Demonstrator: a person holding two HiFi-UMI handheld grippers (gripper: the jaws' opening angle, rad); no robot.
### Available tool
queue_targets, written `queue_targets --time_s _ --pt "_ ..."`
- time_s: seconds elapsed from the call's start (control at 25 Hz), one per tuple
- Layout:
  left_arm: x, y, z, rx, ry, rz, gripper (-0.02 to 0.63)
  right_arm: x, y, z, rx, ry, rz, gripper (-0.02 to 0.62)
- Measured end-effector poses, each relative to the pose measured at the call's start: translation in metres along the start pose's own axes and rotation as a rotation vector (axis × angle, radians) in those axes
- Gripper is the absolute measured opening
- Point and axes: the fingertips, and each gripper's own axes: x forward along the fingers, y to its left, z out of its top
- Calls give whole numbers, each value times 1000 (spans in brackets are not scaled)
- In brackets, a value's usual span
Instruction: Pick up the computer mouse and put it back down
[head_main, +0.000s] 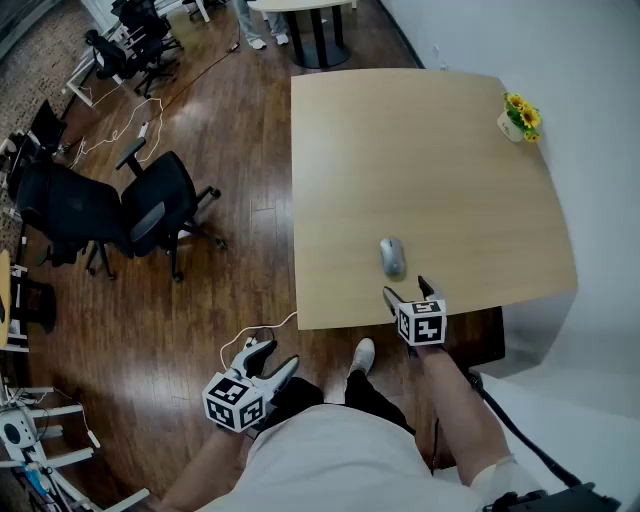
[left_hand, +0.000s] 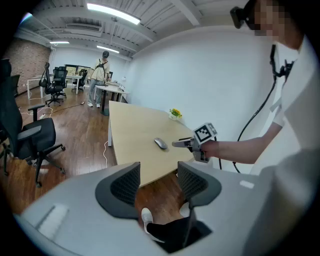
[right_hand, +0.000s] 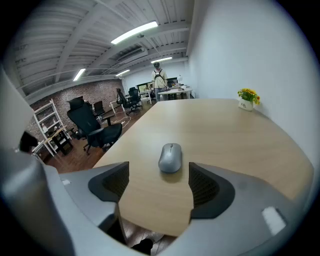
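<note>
A grey computer mouse (head_main: 392, 256) lies flat on the light wooden table (head_main: 430, 150) near its front edge. My right gripper (head_main: 410, 292) hovers open over that edge, a short way behind the mouse, with nothing between its jaws. In the right gripper view the mouse (right_hand: 170, 157) sits just ahead of the open jaws, centred between them. My left gripper (head_main: 268, 356) hangs open and empty over the floor, left of the table. From the left gripper view the mouse (left_hand: 160, 143) shows far off, beside the right gripper (left_hand: 181, 143).
A small pot of yellow flowers (head_main: 520, 117) stands at the table's far right corner. Black office chairs (head_main: 160, 207) stand on the wood floor to the left. A white cable (head_main: 268, 327) runs under the table's front left corner. A person (right_hand: 159, 80) stands by a distant table.
</note>
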Motion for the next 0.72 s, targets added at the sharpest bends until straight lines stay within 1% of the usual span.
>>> queue_targets --time_s 0.2,0.36,0.48,0.56,0.6,0.68,0.72 --pt "14 11 13 -1 20 -11 212 68 -19 25 -10 40 -44 379" --pt "10 21 22 32 40 -17 212 109 -37 22 -14 111 -107 379" --pt "4 36 27 25 39 -13 212 122 -45 11 -22 150 -143 363" --pt "1 50 29 9 34 -4 212 123 -47 9 -21 138 -144 367" --pt "1 56 30 3 31 -2 212 123 -47 10 -21 130 -141 358" --pt "2 68 32 -6 28 -4 212 125 -46 12 -17 126 -137 307" --pt "3 72 32 -8 28 -8 212 127 -45 12 -16 133 -137 304"
